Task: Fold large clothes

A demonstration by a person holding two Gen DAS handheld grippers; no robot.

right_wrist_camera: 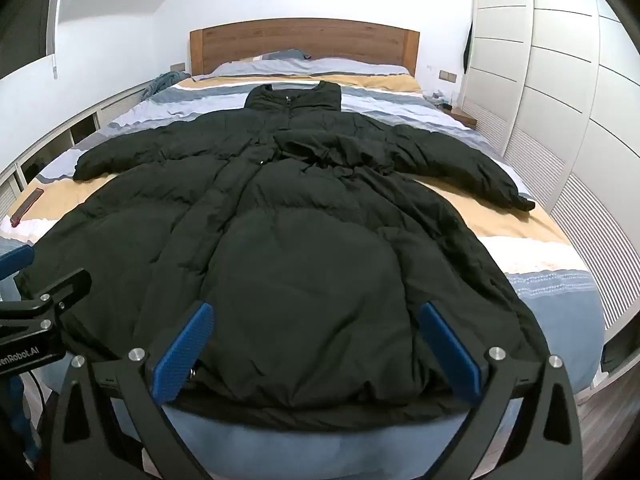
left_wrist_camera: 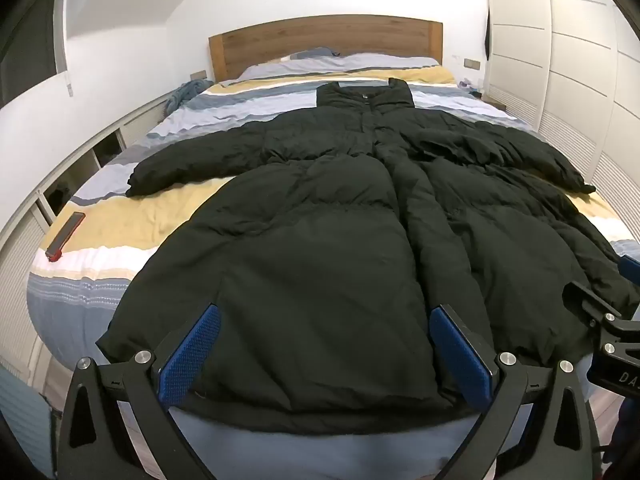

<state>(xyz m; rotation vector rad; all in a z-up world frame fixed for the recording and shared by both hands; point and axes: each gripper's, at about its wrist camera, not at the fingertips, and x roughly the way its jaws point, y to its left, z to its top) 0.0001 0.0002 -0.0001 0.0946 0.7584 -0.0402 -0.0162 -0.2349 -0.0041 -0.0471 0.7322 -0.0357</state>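
A large black puffer coat [left_wrist_camera: 320,240] lies flat and face up on the bed, collar toward the headboard, both sleeves spread out to the sides. It fills the right wrist view too [right_wrist_camera: 304,248]. My left gripper [left_wrist_camera: 326,312] is open, its blue pads [left_wrist_camera: 192,352] over the left half of the coat's hem. My right gripper [right_wrist_camera: 318,308] is open over the right half of the hem. Neither holds the cloth. The right gripper's body [left_wrist_camera: 608,332] shows at the left view's right edge.
The bed [left_wrist_camera: 120,224] has a striped blue, yellow and white cover and a wooden headboard [left_wrist_camera: 320,40]. A dark flat case with a red end [left_wrist_camera: 66,236] lies near the bed's left edge. White wardrobes [right_wrist_camera: 560,100] stand on the right, low shelving on the left.
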